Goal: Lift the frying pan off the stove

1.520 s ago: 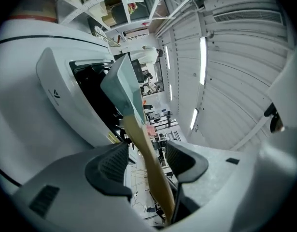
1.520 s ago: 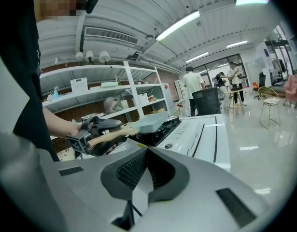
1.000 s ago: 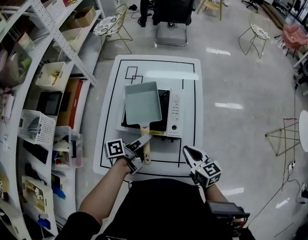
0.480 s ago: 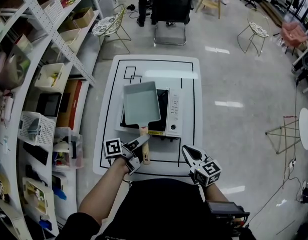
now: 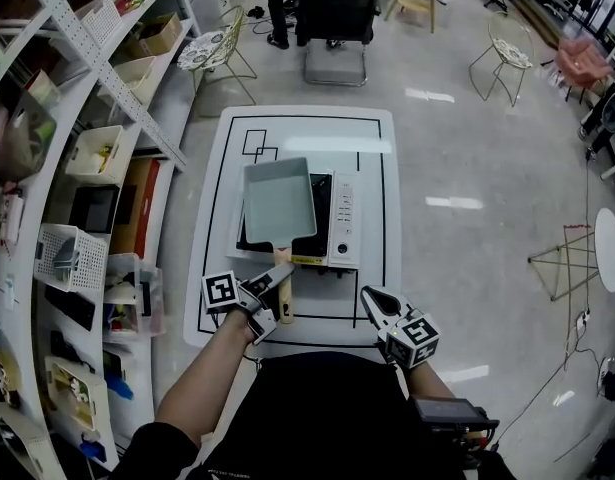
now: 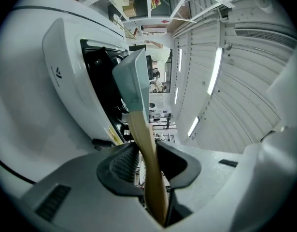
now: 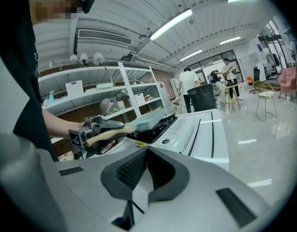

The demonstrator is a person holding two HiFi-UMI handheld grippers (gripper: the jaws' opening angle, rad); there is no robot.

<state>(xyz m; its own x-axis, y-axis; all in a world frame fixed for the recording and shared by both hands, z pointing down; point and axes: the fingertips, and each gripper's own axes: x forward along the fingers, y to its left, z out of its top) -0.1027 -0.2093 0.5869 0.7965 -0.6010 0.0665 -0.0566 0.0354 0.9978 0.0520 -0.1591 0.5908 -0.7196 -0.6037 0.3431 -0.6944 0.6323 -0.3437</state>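
A pale teal rectangular frying pan (image 5: 277, 200) rests on the black burner of a white stove (image 5: 343, 223), its wooden handle (image 5: 284, 296) pointing toward me. My left gripper (image 5: 273, 284) has its jaws closing round that handle (image 6: 144, 139), and both pads touch the wood in the left gripper view (image 6: 147, 151). The pan (image 6: 134, 79) is still down on the stove (image 6: 66, 76). My right gripper (image 5: 371, 297) hovers at the table's near right edge, shut and empty (image 7: 147, 151). From there I see the pan (image 7: 150, 117) and the left gripper (image 7: 112, 128).
The stove stands on a low white table (image 5: 372, 138) marked with black lines. Shelving (image 5: 77, 158) with bins and boxes runs along the left. A black chair (image 5: 335, 13) stands beyond the table, with wire chairs and a person's legs farther off.
The left gripper's jaws have narrowed onto the wooden handle. The pan has stayed on the stove and the right gripper has barely moved.
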